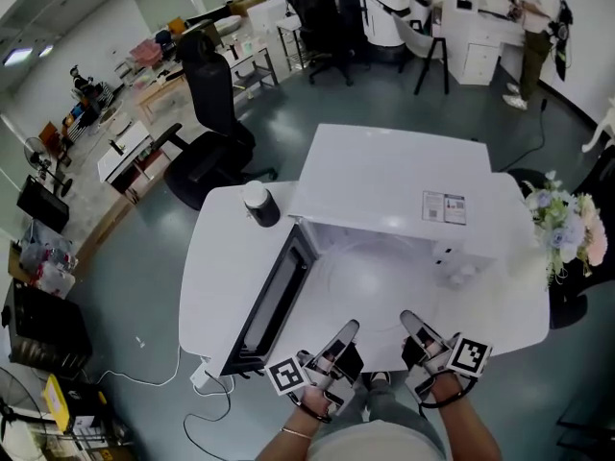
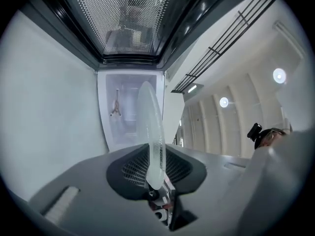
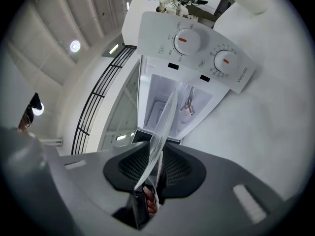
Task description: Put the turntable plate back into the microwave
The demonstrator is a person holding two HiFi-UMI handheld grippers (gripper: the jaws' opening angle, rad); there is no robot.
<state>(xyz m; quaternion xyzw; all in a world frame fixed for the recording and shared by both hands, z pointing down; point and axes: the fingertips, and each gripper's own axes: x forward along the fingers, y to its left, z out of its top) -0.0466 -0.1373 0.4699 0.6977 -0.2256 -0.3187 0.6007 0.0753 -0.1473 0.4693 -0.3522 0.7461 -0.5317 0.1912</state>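
Left tongs (image 1: 346, 330) and right tongs (image 1: 411, 320), lower centre, were each clenched on the near rim of the glass turntable plate (image 1: 373, 277), one per side, evidently to steady it. The plate hung at the mouth of the microwave (image 1: 394, 176), apparently not yet seated. Door (image 1: 277, 301) stood open leftward over the tabletop (image 1: 216, 257).

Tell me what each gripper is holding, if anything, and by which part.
Both hold the glass turntable plate by its near rim: the left gripper pinches its left side, the right gripper its right side.
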